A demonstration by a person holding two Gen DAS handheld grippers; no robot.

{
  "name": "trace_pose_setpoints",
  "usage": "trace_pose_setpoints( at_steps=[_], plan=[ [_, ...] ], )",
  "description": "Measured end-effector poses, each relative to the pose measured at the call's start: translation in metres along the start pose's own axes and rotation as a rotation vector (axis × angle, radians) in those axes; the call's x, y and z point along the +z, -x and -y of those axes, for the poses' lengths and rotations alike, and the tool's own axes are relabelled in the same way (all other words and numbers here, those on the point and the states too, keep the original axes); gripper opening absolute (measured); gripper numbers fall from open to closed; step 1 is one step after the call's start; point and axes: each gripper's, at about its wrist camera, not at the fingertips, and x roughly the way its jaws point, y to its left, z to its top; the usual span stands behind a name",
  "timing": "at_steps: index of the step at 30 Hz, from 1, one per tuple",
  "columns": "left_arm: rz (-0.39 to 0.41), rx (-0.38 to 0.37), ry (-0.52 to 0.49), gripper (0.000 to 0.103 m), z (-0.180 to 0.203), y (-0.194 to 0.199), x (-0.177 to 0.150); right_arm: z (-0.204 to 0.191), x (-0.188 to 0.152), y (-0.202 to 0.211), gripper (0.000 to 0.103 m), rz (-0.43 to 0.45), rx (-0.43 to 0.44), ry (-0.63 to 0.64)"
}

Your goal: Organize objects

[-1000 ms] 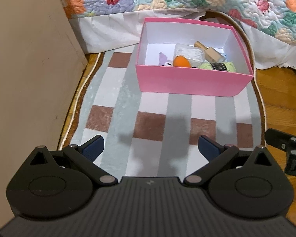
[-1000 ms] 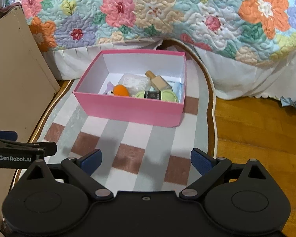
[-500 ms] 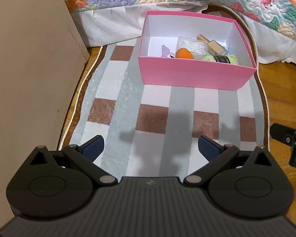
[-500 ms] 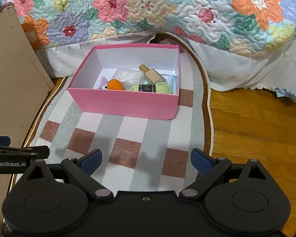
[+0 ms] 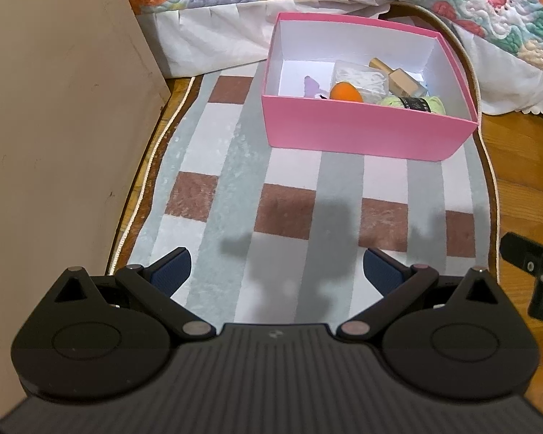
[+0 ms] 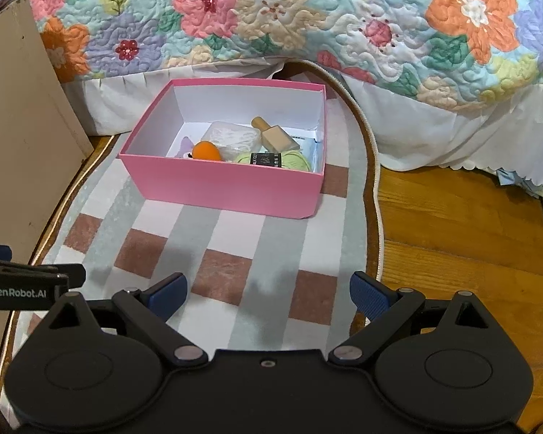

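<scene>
Pink cardboard box (image 6: 231, 184), lidless, white inside, standing on a checked rug (image 6: 235, 238) of grey, white and brown squares, its far end close to the white bed skirt (image 6: 416, 137).

Contents, all bunched toward the near wall of the box: one orange ball (image 6: 206, 150); one clear plastic case (image 6: 233, 137) holding something white; one wooden block with a round handle (image 6: 274, 136), lying tilted; one skein of pale green yarn (image 6: 273, 160) with a black label band; one small lilac item (image 5: 313, 86) (mostly hidden behind the near wall, cannot tell what it is).

Left gripper (image 5: 276, 267): blue pads spread wide, nothing between them, held above the near end of the rug and well apart from the box.

Right gripper (image 6: 268, 291): likewise spread wide and empty, above the rug's near right part, beside the wood floor (image 6: 470, 238).

Surroundings: floral quilt (image 6: 307, 18) hanging over the bed edge; beige panel (image 5: 54, 126) upright along the rug's left edge.
</scene>
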Motion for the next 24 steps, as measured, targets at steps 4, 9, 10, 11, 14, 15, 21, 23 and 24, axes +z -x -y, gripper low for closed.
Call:
trace_pose_setpoints(
  at_steps=[4,9,10,11,14,15,21,23,24],
  plan=[
    [-0.003,0.007,0.008,0.103,-0.003,0.0007,0.0003,0.0004,0.0003,0.0026,0.098,0.0,0.01,-0.002],
    [-0.014,0.015,0.006,0.103,-0.0036,-0.0012,0.0001,0.0024,0.0003,0.0031,0.098,0.003,0.011,-0.003],
    [-0.016,0.017,0.005,0.103,-0.0034,-0.0014,0.0004,0.002,0.0002,0.0033,0.098,0.004,0.012,-0.004],
    [-0.015,0.018,0.003,0.103,-0.0031,-0.001,0.0004,0.0019,0.0002,0.0033,0.098,0.003,0.013,-0.004],
    [-0.011,0.019,-0.005,0.103,-0.0031,-0.0011,0.0009,0.0013,0.0001,0.0037,0.098,0.003,0.008,-0.007],
    [-0.009,0.018,-0.005,0.103,-0.004,-0.0008,0.0008,0.001,0.0,0.0038,0.098,0.005,0.007,-0.006],
    [-0.005,0.023,-0.009,0.103,-0.005,0.0004,0.0006,-0.0004,0.0003,0.0034,0.098,0.0,0.002,-0.003],
    [-0.011,0.018,-0.004,0.103,-0.0063,0.0,0.001,-0.0007,0.0005,0.004,0.098,0.002,-0.002,-0.001],
    [-0.013,0.016,-0.001,0.103,-0.0071,-0.0001,0.001,-0.001,0.0005,0.0046,0.098,0.003,-0.004,0.001]
  ],
)
